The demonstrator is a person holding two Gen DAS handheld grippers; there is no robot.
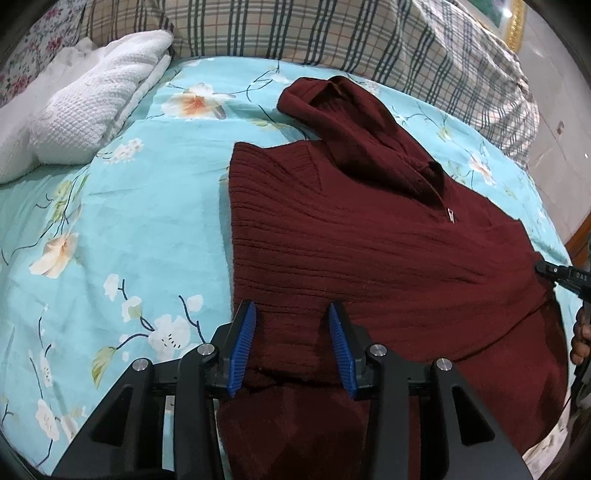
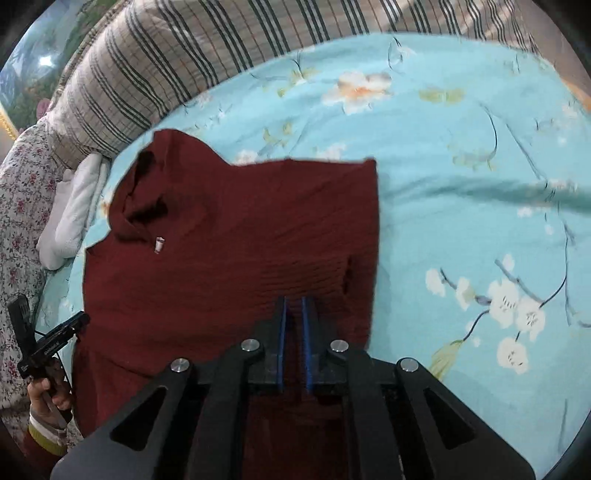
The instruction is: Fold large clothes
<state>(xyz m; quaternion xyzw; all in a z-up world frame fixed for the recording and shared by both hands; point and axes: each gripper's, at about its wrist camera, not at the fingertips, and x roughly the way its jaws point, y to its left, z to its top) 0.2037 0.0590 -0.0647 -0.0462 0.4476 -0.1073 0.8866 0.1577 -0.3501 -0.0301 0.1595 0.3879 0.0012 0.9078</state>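
Note:
A maroon ribbed sweater (image 1: 369, 240) (image 2: 229, 258) lies spread on the turquoise floral bedsheet (image 1: 129, 221) (image 2: 461, 184), its collar (image 1: 351, 110) toward the pillows and its zip pull (image 1: 451, 216) showing. My left gripper (image 1: 292, 306) stands open at the sweater's near left corner, blue pads apart, with a folded edge of the knit lying loose between them. From the right wrist view it shows as the left gripper (image 2: 51, 312), held by a hand (image 2: 48, 395). My right gripper (image 2: 293, 300) is shut on the sweater near its right edge. Creases run toward the right gripper (image 1: 540, 266).
A plaid bolster (image 1: 314, 33) (image 2: 155, 81) runs along the far side of the bed. A folded white blanket (image 1: 92, 110) (image 2: 74, 214) lies beside it, with floral cloth (image 2: 22, 206) beyond. The bed's edge and tiled floor (image 1: 561, 147) are to the right.

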